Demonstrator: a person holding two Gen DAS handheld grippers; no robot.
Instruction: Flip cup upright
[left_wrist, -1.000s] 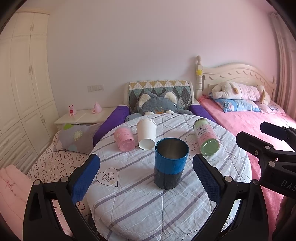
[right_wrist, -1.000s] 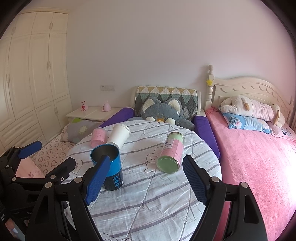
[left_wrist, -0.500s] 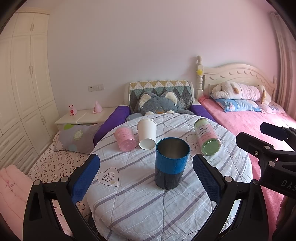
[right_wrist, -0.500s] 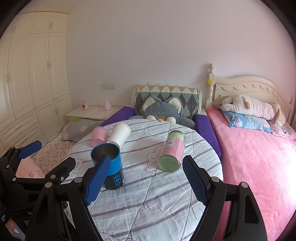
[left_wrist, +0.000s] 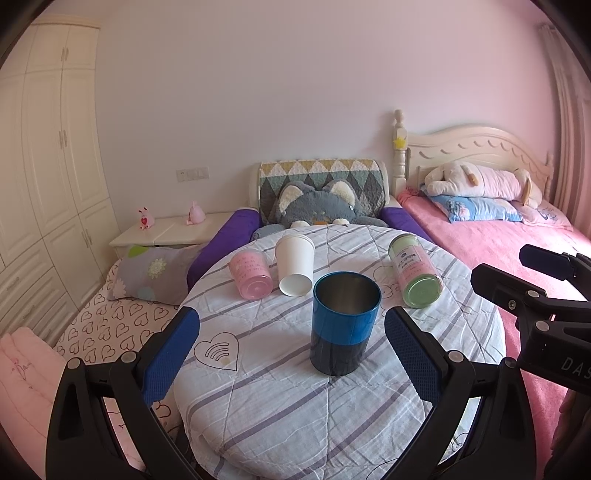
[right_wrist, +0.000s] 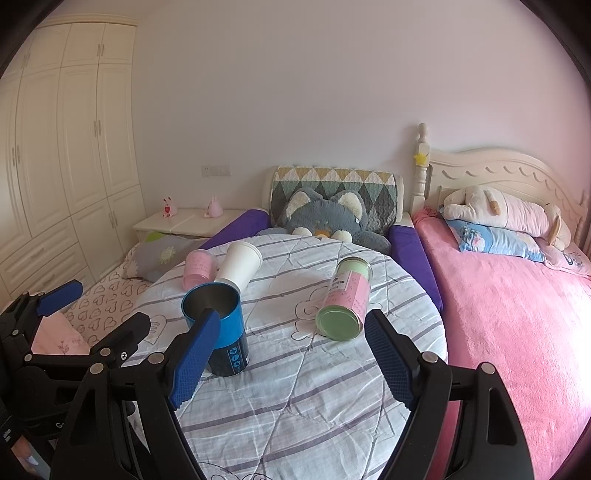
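A blue metal cup (left_wrist: 345, 323) stands upright on the round striped table (left_wrist: 280, 406), mouth up; it also shows in the right wrist view (right_wrist: 218, 328). A white paper cup (left_wrist: 294, 269) (right_wrist: 238, 266), a pink cup (left_wrist: 251, 273) (right_wrist: 199, 267) and a green-and-pink canister (left_wrist: 415, 277) (right_wrist: 347, 299) lie on their sides behind it. My left gripper (left_wrist: 291, 356) is open and empty, in front of the blue cup. My right gripper (right_wrist: 291, 363) is open and empty, between the blue cup and the canister.
A pink bed (right_wrist: 517, 314) with plush toys lies to the right. A grey cat plush (left_wrist: 317, 208) and purple cushions sit behind the table. A white nightstand (left_wrist: 166, 232) and wardrobe (left_wrist: 44, 166) stand at left.
Both views have shifted very slightly; the objects on the table have not moved. Both grippers stay open.
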